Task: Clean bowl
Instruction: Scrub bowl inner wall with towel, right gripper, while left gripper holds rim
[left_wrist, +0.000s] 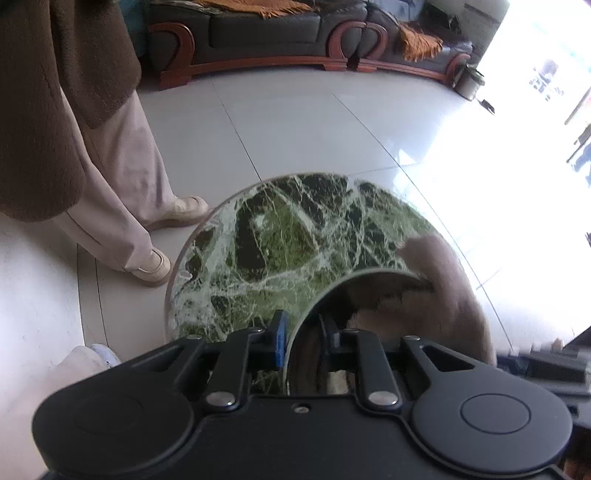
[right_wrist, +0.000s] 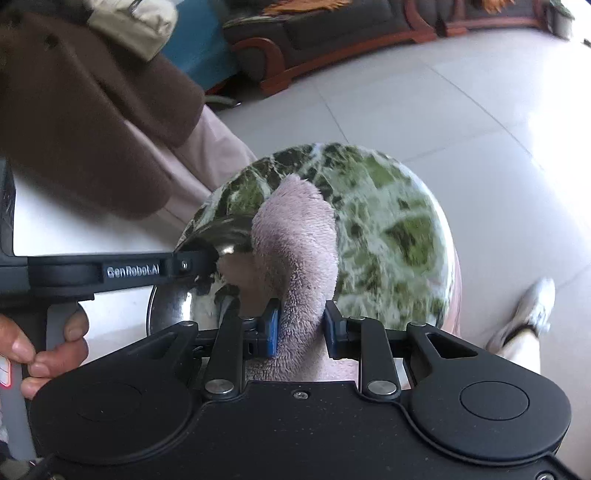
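Note:
A shiny steel bowl (left_wrist: 373, 310) stands tilted over a round green marble table (left_wrist: 280, 236). My left gripper (left_wrist: 304, 336) is shut on the bowl's rim, which runs between its blue pads. In the right wrist view that left gripper (right_wrist: 192, 264) comes in from the left and clamps the bowl (right_wrist: 173, 306), with a hand (right_wrist: 44, 350) on its grip. My right gripper (right_wrist: 301, 328) is shut on a pink fluffy towel (right_wrist: 295, 251). The towel bulges forward against the bowl's inside. In the left wrist view the towel (left_wrist: 443, 295) is a blurred pink mass at the bowl's right.
A person in a brown coat (left_wrist: 48, 110) and beige trousers stands on the tiled floor left of the table. A dark sofa with a wooden frame (left_wrist: 266, 33) lines the back wall. A potted plant (left_wrist: 471, 79) sits at the far right.

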